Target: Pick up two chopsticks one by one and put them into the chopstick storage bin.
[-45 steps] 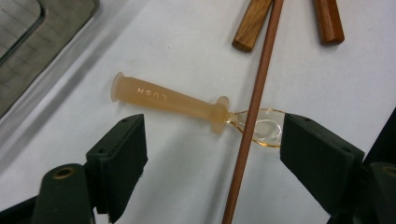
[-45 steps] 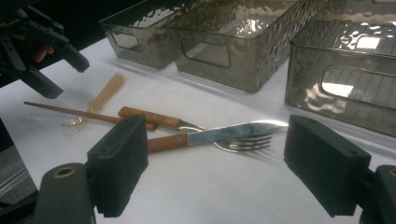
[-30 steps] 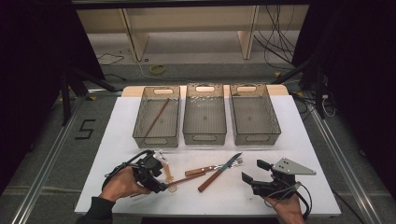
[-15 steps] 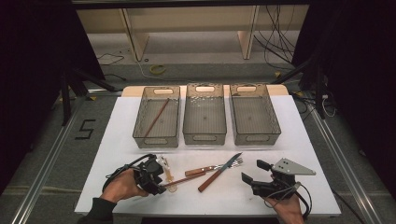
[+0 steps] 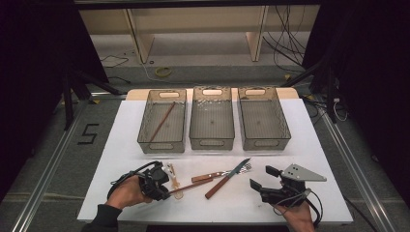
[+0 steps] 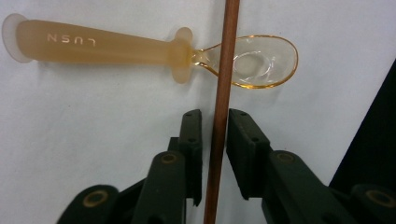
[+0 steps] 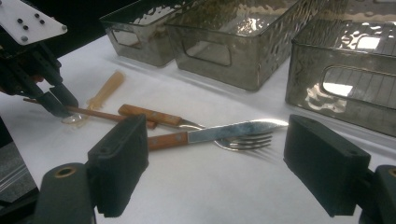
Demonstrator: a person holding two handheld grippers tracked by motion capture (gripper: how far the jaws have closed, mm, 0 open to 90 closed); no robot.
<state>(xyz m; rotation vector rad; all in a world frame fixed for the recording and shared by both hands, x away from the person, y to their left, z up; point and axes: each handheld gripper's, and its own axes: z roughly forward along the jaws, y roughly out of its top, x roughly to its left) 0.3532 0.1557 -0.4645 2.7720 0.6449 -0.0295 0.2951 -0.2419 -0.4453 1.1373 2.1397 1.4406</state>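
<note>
A brown chopstick [image 6: 223, 93] lies on the white table, crossing the clear bowl of an amber plastic spoon [image 6: 93, 44]. My left gripper [image 6: 215, 114] straddles the chopstick. Its jaws have just been closing and stand narrowly apart, with a sliver of gap beside the stick. In the high view the left gripper [image 5: 167, 186] sits at the front left, over the chopstick [image 5: 186, 186] and next to the spoon [image 5: 173, 176]. My right gripper [image 5: 263, 177] rests open at the front right, nothing between its jaws [image 7: 212, 135].
A wood-handled knife [image 5: 227, 179] and fork [image 5: 217, 175] lie crossed between the grippers. Three clear bins stand in a row behind: the left bin [image 5: 163, 145] holds another chopstick [image 5: 162, 122], then the middle bin [image 5: 212, 142] and the right bin [image 5: 263, 142].
The left gripper's jaws have narrowed around the chopstick. The right gripper and the cutlery have not moved.
</note>
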